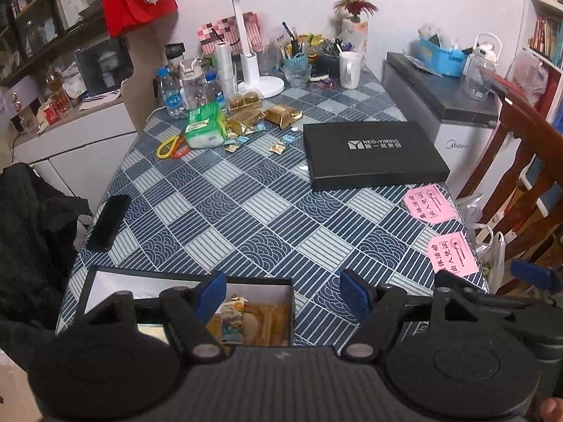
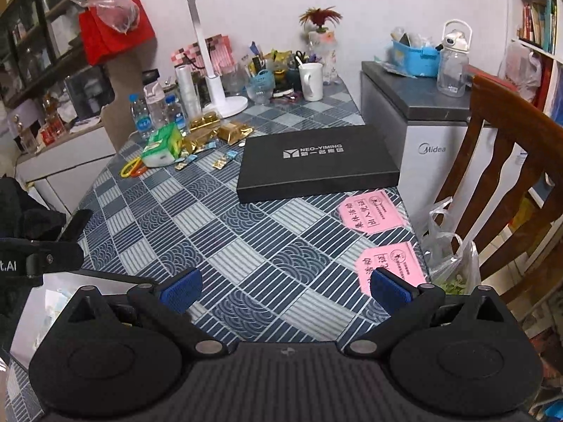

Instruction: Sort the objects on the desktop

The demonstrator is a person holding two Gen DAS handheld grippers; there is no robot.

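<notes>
Here, the open box (image 1: 190, 283) holds what look like snack packets (image 1: 246, 320)

The flat black box lid (image 2: 318, 162) on the desk (image 2: 246, 246) carries a silver logo and the words "NEO-YIMING" above a line of Chinese characters. The white cabinet (image 2: 436, 161) beside the desk reads "Midea". Two pink cards (image 2: 373, 212) near the desk's edge bear printed Chinese text with a small round emblem, and a black strap (image 2: 14, 265) at the left edge of the right wrist view shows "t.AI".
</notes>
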